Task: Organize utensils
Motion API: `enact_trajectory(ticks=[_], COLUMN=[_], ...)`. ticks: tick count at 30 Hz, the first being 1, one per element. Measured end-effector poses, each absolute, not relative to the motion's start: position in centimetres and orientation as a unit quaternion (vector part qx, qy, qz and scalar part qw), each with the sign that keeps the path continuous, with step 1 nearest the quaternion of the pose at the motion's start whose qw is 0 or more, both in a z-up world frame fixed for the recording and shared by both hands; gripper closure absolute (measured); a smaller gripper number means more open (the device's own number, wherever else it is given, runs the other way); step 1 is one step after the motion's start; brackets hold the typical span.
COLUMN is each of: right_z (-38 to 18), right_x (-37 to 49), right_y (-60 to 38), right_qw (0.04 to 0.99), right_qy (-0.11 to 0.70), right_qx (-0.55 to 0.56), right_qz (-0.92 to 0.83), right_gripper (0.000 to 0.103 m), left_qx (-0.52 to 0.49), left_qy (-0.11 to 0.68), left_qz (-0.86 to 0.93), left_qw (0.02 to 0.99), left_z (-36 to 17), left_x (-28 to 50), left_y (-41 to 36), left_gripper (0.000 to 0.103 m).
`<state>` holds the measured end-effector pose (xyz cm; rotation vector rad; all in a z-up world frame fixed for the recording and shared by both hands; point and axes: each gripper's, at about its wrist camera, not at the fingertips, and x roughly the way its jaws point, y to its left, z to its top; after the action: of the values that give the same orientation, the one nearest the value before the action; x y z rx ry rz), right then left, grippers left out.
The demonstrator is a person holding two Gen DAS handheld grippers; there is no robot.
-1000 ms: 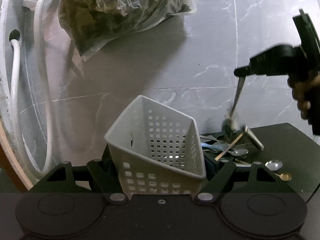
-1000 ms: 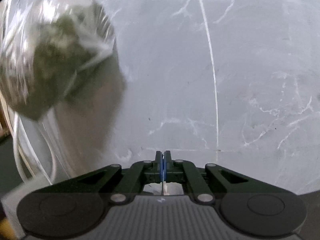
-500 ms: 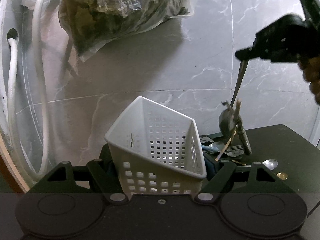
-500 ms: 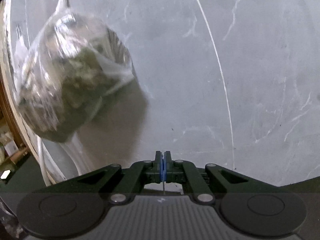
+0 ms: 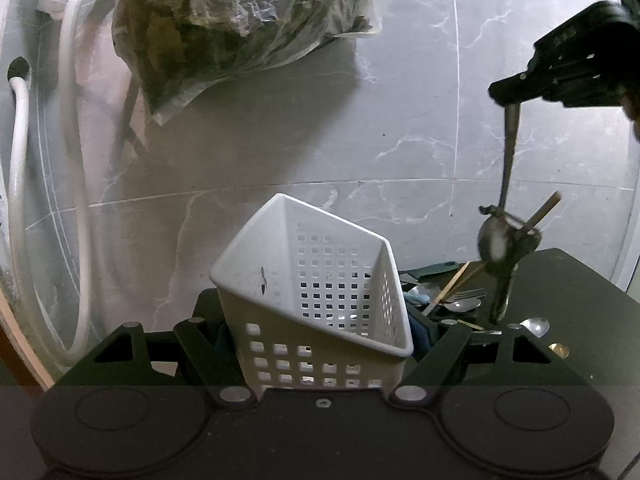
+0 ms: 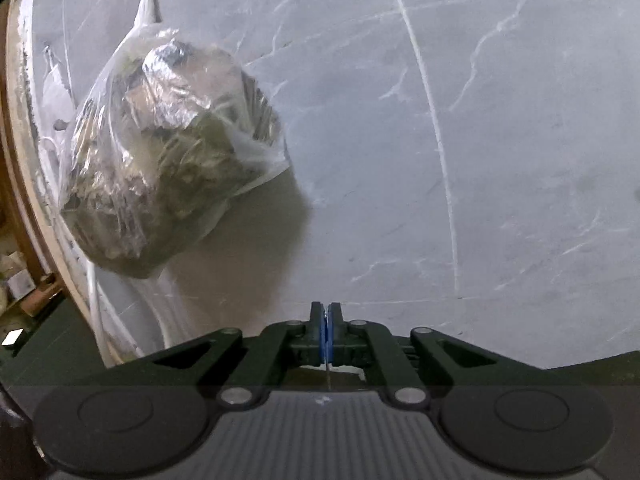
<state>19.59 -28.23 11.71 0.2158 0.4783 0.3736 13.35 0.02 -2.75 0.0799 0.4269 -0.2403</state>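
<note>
Left gripper (image 5: 320, 344) clamped the white basket (image 5: 316, 292) tilted, mouth open to receive; right gripper (image 5: 508, 94), jaws pressed onto a spoon (image 5: 498, 236) handle, held it hanging above the utensil pile (image 5: 448, 298) near the table's (image 5: 580, 280) back edge.

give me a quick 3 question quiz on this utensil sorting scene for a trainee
1. True or false: the left claw grips the white basket, which is tilted.
2. What hangs from the right claw in the left wrist view?
A. a metal spoon held by its handle tip
B. a glass cup
C. a folded cloth
3. Fill in: the loose utensils lie on the dark ____ to the right of the basket.

Key:
1. True.
2. A: the spoon hangs bowl down, with another utensil and a chopstick snagged on it, above the pile.
3. Table.
</note>
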Motion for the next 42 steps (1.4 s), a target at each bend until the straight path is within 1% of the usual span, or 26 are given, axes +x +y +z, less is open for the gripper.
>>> enact_trajectory(ticks=[3,4,6,7,12,15,21,26,29,32,34,35,36,37,38,39,40,41,42], right_z=[13.8,13.9,14.5,15.2,18.4,19.1,16.9,14.9,12.3,9.8,7.8,6.7,5.8,4.5,3.1,1.9,1.2,0.5,0.0], right_x=[17.9,17.9,18.0,17.5,16.0,15.7,15.3,15.3,15.7,16.4,17.0,17.3,17.6,17.9,18.2,18.5,18.7,19.0,19.2], right_y=[-26.6,-26.8,-27.8,-28.0,-28.9,-29.0,-28.5,-28.3,-30.3,-33.1,-35.7,-36.9,-37.7,-38.8,-39.9,-40.8,-41.4,-41.9,-42.4], right_qw=[0.958,0.957,0.951,0.953,0.960,0.962,0.950,0.931,0.924,0.924,0.914,0.911,0.907,0.901,0.894,0.887,0.883,0.880,0.875], right_qy=[0.205,0.207,0.221,0.213,0.185,0.189,0.227,0.244,0.267,0.290,0.310,0.320,0.331,0.344,0.359,0.376,0.390,0.407,0.426], right_qx=[0.024,0.028,0.088,0.091,0.082,0.059,0.086,0.164,0.202,0.207,0.234,0.239,0.242,0.249,0.258,0.260,0.255,0.241,0.223], right_qz=[0.197,0.199,0.199,0.197,0.193,0.186,0.195,0.216,0.186,0.137,0.113,0.102,0.093,0.085,0.076,0.063,0.056,0.047,0.045], right_gripper=[0.102,0.102,0.102,0.102,0.102,0.102,0.101,0.101,0.100,0.099,0.099,0.097,0.092,0.085,0.074,0.066,0.048,0.044,0.037], left_qx=[0.040,0.039,0.038,0.037,0.034,0.031,0.028,0.033,0.038,0.044,0.047,0.048,0.048,0.050,0.051,0.052,0.054,0.054,0.054], left_qy=[0.211,0.210,0.209,0.209,0.207,0.206,0.205,0.208,0.210,0.212,0.214,0.215,0.215,0.216,0.216,0.217,0.218,0.219,0.220], left_qz=[-0.120,-0.121,-0.122,-0.122,-0.124,-0.126,-0.130,-0.133,-0.134,-0.135,-0.133,-0.132,-0.131,-0.130,-0.130,-0.130,-0.129,-0.129,-0.128], left_qw=[0.969,0.969,0.969,0.969,0.970,0.970,0.970,0.968,0.968,0.967,0.967,0.967,0.967,0.966,0.966,0.966,0.966,0.966,0.966], left_z=[-2.8,-2.8,-2.9,-2.9,-3.0,-3.0,-3.0,-2.9,-2.9,-2.9,-2.8,-2.8,-2.8,-2.8,-2.8,-2.7,-2.7,-2.7,-2.7], left_x=[13.4,13.4,13.5,13.5,13.4,13.4,13.5,13.6,13.7,13.7,13.8,13.9,13.9,13.9,14.0,14.1,14.1,14.2,14.3], left_y=[0.1,0.1,0.1,0.2,0.2,0.3,0.5,0.5,0.4,0.2,0.1,0.0,-0.1,-0.2,-0.3,-0.4,-0.4,-0.5,-0.5], left_gripper=[0.023,0.023,0.023,0.023,0.023,0.023,0.023,0.023,0.023,0.023,0.023,0.023,0.023,0.023,0.023,0.023,0.023,0.023,0.023])
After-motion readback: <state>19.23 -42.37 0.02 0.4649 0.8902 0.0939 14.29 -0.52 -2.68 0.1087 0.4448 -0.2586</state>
